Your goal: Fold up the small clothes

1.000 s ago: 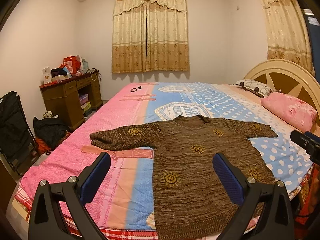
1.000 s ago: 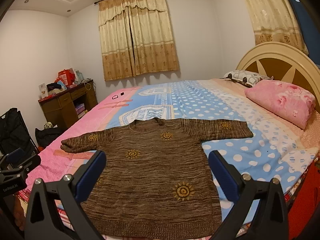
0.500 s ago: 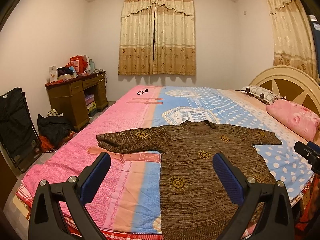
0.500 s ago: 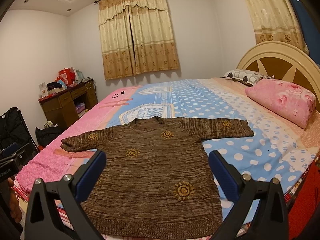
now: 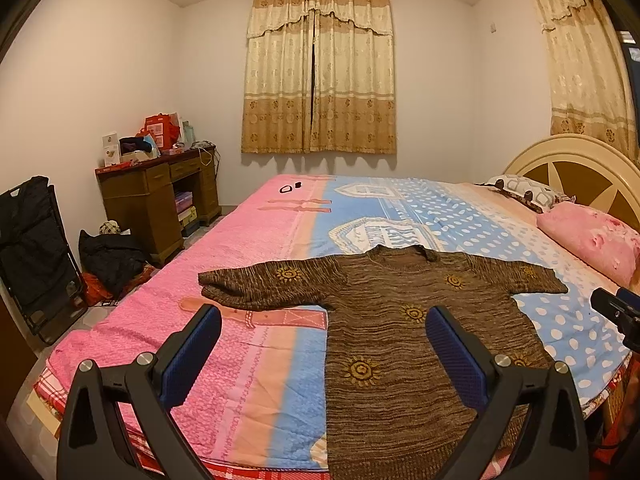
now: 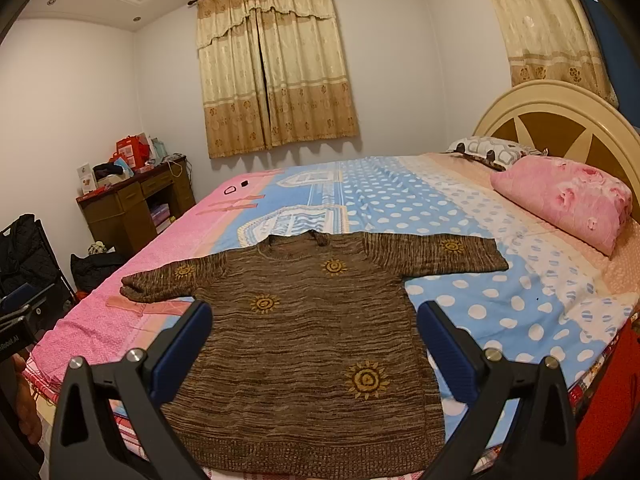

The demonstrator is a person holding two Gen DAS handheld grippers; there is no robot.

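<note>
Nowhere near folded: brown knitted sweater with yellow suns (image 6: 304, 344) flat at frame centre, sleeves out; left gripper (image 5: 323, 350) and right gripper (image 6: 314, 346) spread wide, grasping nothing.

Both wrist cameras look forward between their own spread fingers from the foot edge of the bed (image 5: 256, 264), held above it; the left sits further left. Both share the brown sweater (image 6: 304, 320), curtains (image 5: 320, 72) and headboard (image 6: 560, 120).

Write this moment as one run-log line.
sweater: flat on bed, unfolded | left hand-held gripper: open, empty | right hand-held gripper: open, empty
</note>
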